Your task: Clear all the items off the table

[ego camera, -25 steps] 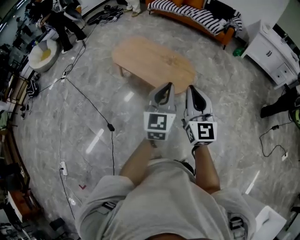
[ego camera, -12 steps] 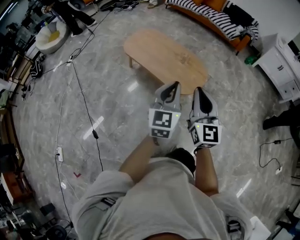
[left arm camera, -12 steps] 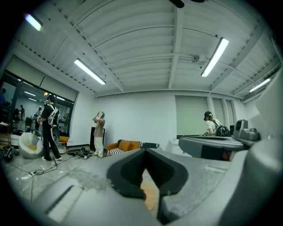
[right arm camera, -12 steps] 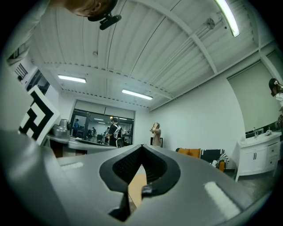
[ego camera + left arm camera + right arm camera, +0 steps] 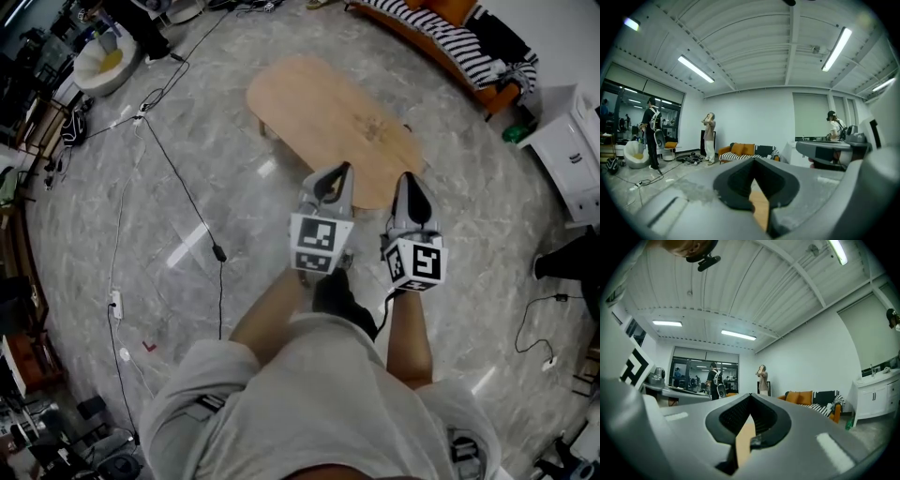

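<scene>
Table (image 5: 328, 112): low, elongated oval top of pale wood, smooth, with a faint grain figure near its middle; short legs show under the far-left end. It stands on the floor straight ahead of the person, its near edge just beyond the tips of both grippers.

Left gripper (image 5: 330, 176): grey moulded shell tapering to a point, with a cube of black-and-white square markers (image 5: 317, 244) at its rear. It is held just short of the table's near edge. Its jaws are closed tip to tip; the ribbed black pads enclose a diamond-shaped hollow with nothing in it, and a strip of the table's wood shows through the slit.

Right gripper (image 5: 409, 183): same build, marker cube (image 5: 417, 264) at its rear, beside the left one and apart from it. Its jaws are likewise pressed together on nothing.

Floor (image 5: 141, 234): glossy grey marble with white veining, around the table on all sides.

Cable (image 5: 183, 187): thin, black, trailing over the floor to the table's left.

Sofa (image 5: 469, 70): orange, draped with a black-and-white striped throw (image 5: 441, 33), beyond the table's far-right end.

Cabinet (image 5: 574, 159): white, box-shaped, well to the table's right.
</scene>
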The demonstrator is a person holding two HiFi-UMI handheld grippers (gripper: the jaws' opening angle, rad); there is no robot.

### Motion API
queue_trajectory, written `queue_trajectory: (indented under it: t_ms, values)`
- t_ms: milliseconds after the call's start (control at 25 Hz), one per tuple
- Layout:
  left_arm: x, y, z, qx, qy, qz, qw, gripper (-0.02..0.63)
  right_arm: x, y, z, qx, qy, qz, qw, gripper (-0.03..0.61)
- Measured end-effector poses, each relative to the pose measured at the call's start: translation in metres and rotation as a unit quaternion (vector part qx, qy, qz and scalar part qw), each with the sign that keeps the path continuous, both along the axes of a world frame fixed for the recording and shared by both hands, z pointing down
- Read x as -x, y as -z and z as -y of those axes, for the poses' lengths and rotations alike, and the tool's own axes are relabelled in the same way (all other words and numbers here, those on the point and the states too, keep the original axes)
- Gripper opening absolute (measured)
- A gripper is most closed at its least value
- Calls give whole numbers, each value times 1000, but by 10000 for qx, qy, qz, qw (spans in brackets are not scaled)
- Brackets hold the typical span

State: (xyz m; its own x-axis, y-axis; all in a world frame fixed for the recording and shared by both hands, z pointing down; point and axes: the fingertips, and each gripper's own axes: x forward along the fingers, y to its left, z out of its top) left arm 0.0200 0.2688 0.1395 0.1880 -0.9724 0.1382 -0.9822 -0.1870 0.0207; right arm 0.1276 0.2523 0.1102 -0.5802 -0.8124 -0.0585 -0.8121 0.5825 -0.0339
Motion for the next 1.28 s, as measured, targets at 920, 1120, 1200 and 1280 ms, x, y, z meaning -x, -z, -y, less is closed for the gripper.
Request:
queue_trajectory:
  t_ms: [920, 1120, 1200, 1280]
  values:
    - [39, -73, 219, 1064, 113, 180, 9941, 20, -4, -78, 233, 859, -411, 188, 9953, 6]
    - [23, -122, 277, 1473, -334, 197, 9883, 20, -6, -130, 283, 1228, -718, 74, 9898, 6]
    - [22, -142, 296, 1682, -429, 106, 9848, 20, -6, -147, 296, 1365, -796, -26, 9874, 6]
    - [23, -166, 316, 1898, -512, 21, 9805, 20, -3, -166, 314, 1490, -829, -152, 9852, 6]
